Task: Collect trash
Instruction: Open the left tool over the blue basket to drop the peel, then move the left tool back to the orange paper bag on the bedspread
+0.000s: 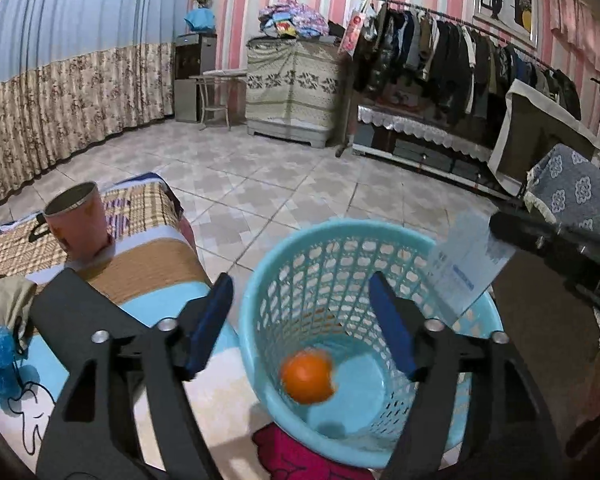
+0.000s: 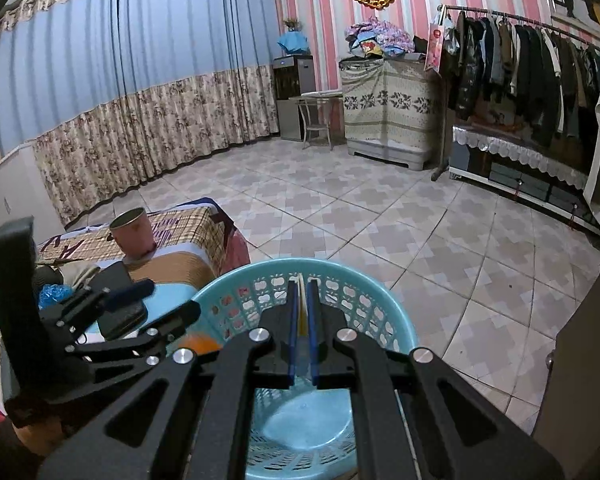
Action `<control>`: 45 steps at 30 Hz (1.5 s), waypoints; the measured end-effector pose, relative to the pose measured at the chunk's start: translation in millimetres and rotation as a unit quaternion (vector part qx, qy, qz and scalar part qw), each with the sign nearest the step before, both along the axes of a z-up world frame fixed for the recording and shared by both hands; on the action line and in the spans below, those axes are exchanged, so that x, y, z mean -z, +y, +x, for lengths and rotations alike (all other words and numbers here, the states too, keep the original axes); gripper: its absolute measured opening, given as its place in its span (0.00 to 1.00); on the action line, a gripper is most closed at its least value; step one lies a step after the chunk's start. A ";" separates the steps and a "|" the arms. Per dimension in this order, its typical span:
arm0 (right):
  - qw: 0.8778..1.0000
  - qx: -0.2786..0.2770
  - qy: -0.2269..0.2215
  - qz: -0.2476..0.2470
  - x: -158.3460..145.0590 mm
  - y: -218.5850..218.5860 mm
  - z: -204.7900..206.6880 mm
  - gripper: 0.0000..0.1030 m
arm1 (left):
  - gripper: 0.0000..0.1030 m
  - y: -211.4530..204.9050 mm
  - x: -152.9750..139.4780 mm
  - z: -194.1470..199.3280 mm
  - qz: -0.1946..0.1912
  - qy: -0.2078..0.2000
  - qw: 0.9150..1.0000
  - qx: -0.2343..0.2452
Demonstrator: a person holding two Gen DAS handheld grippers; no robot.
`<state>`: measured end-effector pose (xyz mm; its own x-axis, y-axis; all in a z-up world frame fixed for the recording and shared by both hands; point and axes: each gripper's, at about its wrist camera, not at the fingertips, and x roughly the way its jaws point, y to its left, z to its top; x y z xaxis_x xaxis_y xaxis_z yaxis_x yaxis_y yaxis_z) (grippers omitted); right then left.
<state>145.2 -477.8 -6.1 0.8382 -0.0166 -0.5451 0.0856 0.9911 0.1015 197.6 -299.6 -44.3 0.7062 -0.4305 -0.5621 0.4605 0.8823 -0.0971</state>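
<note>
An orange ball (image 1: 307, 376) is lying blurred inside the blue basket (image 1: 260, 360) — one piece already binned. The left gripper (image 1: 300, 320) is hanging wide open above it. The right gripper (image 2: 303, 312) is pinching a paper slip (image 1: 466, 264) over the right rim. Farther left, a pink cup (image 1: 78, 226) is waiting on the bed (image 1: 156, 264).

Pink-striped walls (image 2: 324, 40), blue curtains (image 2: 140, 40), tiled floor (image 2: 340, 208), and a full clothes rack (image 2: 520, 60).

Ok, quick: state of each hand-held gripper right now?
Left hand-held gripper: open, holding nothing, above the blue basket.
Right hand-held gripper: shut on a paper slip.
</note>
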 end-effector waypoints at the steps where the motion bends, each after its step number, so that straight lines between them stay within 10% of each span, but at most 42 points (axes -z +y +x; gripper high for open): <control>1: 1.000 0.000 0.001 0.000 0.3 1.7 -0.5 0.05 | 0.75 2.2 -2.5 -0.3 0.002 -0.005 1.000 -0.004; 14: 0.999 0.020 0.024 -0.006 18.8 9.9 17.8 0.09 | 0.91 65.0 -24.3 -1.1 0.013 -0.029 0.995 -0.092; 15: 0.999 0.026 0.028 -0.007 20.5 9.2 20.3 0.13 | 0.91 70.4 -25.5 -1.1 0.014 -0.029 0.995 -0.097; 17: 0.999 0.040 0.034 -0.006 24.6 7.1 23.0 0.49 | 0.91 78.8 -27.1 -0.8 0.014 -0.029 0.994 -0.104; 28: 0.997 0.071 0.023 -0.021 25.3 23.7 7.5 0.84 | 0.95 127.1 -39.6 -8.9 0.014 -0.034 0.987 -0.158; 45: 0.999 -0.015 -0.020 -0.033 5.2 162.6 3.0 0.90 | 0.95 226.4 -62.8 -36.4 0.025 -0.057 0.969 -0.237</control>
